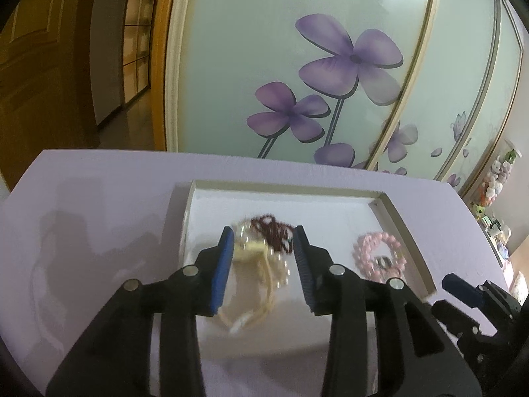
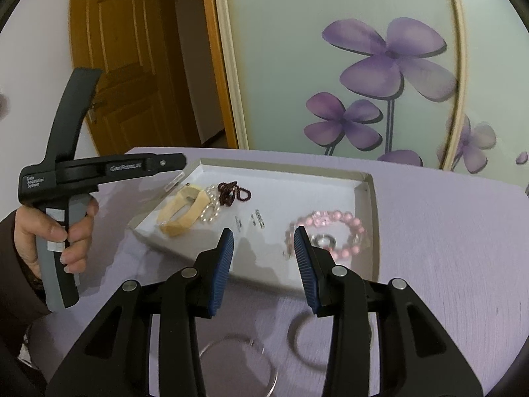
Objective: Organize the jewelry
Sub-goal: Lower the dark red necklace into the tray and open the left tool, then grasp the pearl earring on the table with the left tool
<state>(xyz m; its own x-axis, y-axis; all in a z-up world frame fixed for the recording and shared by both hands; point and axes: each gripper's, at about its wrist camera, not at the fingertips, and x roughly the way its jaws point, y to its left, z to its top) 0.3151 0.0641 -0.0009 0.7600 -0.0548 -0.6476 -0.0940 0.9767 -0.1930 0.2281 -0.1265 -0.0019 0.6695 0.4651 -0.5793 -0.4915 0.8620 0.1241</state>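
Left claw (image 1: 263,243) — blue pads apart, nothing clamped, hovering over the tray's left part. Tray (image 2: 367,198): shallow, white, pale-rimmed, on the lavender tabletop (image 2: 446,248). Contents, left to right: cream bangle (image 2: 180,213), broad and squarish; white pearl strand (image 2: 211,210) touching it; dark red bead string (image 2: 233,193), bunched just beside the pearls; pink bead bracelet (image 2: 330,233) at the right wall, ringing a small silver ring (image 2: 325,241). Right claw (image 2: 263,243) — pads apart, empty, near the tray's front edge.
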